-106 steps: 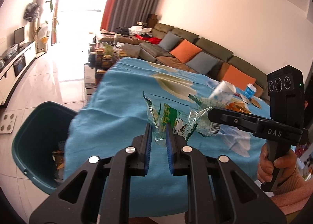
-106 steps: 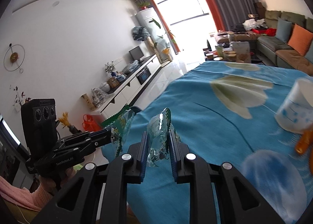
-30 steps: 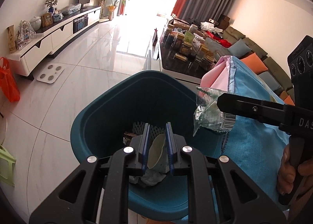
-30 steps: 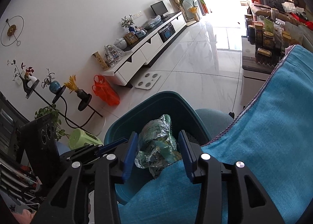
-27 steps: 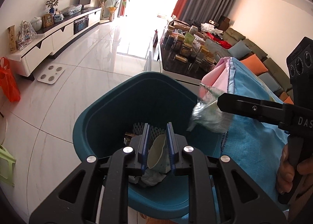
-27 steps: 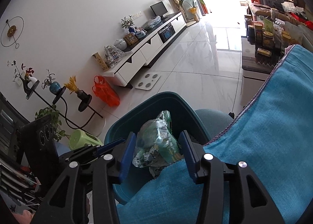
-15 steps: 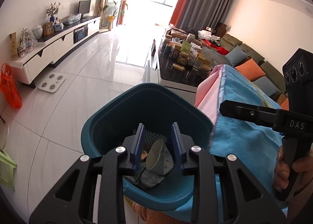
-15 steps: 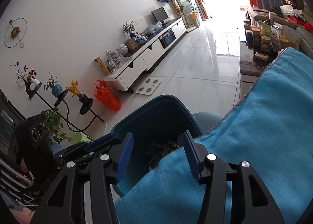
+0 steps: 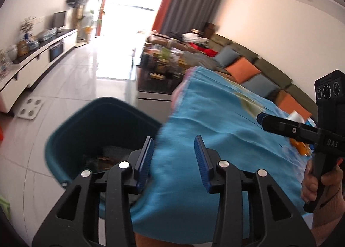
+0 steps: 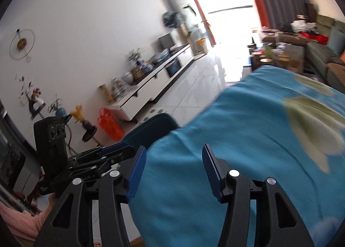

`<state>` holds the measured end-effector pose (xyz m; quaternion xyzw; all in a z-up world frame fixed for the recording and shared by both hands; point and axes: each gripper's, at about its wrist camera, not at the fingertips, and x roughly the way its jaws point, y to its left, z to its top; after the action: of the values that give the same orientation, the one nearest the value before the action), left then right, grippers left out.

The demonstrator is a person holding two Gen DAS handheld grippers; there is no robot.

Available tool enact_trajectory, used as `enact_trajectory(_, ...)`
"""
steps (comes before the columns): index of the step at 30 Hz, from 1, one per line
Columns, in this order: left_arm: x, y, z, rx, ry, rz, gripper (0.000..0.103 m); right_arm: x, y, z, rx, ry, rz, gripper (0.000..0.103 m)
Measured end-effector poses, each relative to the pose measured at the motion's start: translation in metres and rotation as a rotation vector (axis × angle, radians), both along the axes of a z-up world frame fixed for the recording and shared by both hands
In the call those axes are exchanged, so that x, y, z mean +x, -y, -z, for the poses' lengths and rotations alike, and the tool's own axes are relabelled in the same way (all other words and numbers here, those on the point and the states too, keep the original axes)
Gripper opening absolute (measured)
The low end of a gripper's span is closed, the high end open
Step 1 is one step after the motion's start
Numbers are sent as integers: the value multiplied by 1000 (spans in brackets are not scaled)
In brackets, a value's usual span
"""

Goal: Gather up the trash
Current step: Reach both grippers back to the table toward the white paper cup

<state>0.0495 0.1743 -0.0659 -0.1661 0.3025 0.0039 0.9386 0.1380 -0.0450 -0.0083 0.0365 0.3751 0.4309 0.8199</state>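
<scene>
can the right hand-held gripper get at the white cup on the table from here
Probably yes: the right hand-held gripper is open and empty, the white cup lies just beyond its tip, and nothing on the blue cloth blocks it.

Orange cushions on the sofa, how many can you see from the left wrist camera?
2: the nearer orange cushion beyond the blue tablecloth; the farther orange cushion behind it. More may be hidden.

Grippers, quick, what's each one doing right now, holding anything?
Left gripper: open, nothing between its jaws, which have just been opening.
Right gripper: open and empty too, jaws just widened.
</scene>
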Motion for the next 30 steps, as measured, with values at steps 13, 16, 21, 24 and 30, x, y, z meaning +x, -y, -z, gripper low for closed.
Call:
enact_trajectory(13,46,134,-12,40,22,326,43,-21,155,-1,-2,47,366,52)
enact_trajectory(16,60,167,-14,60,23,392,43,-26,190,-1,-4,63,461,52)
enact_trajectory(21,83,213,-18,92,31,479,46,-29,238,3,-9,74,586,52)
enact_trajectory(24,96,240,-22,109,41,532,47,-28,259,6,-24,80,647,52)
enact_trajectory(30,123,280,-28,131,53,620,50,-18,288,20,-48,65,690,51)
